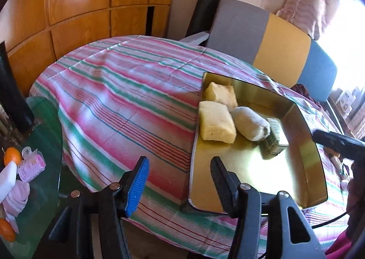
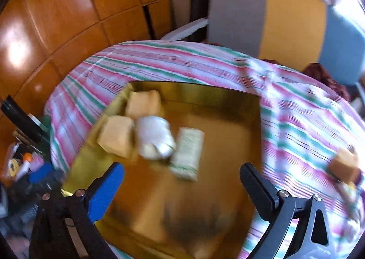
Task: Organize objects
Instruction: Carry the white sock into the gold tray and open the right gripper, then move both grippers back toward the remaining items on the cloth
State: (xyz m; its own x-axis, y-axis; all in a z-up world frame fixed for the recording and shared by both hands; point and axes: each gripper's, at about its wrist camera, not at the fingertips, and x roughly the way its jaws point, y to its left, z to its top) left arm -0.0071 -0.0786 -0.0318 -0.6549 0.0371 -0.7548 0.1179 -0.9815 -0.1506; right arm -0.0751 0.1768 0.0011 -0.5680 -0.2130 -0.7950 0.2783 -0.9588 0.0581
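Striped cloth (image 1: 118, 104) in pink, green and white covers the counter, and on it lies a shallow gold metal tray (image 1: 305, 181), its long axis running from the near edge away toward the grey, yellow and blue chair back (image 1: 273, 49). Inside the tray, at its far left corner, sit two pale yellow sponge-like blocks (image 1: 216, 121) one behind the other, both lying flat with their longer sides roughly following the tray's left wall. Just right of the nearer block, touching it, lies a rolled white cloth bundle (image 1: 249, 123), its long axis slanting from far left to near right. Against the bundle's right end rests a small green-printed packet (image 1: 275, 142) (in the right wrist view, which is blurred, it reads as a pale oblong (image 2: 188, 153) lying lengthwise along the tray). Another tan block (image 2: 345, 164) sits on the cloth well to the right of the tray. The left gripper (image 1: 180, 169) hovers over the tray's near left corner with its jaws partly apart and nothing between them. The right gripper (image 2: 182, 175) hangs above the tray's middle, jaws spread wide and empty. On a glass side surface at far left lie oranges (image 1: 12, 156) and a pink hair clip (image 1: 30, 163).
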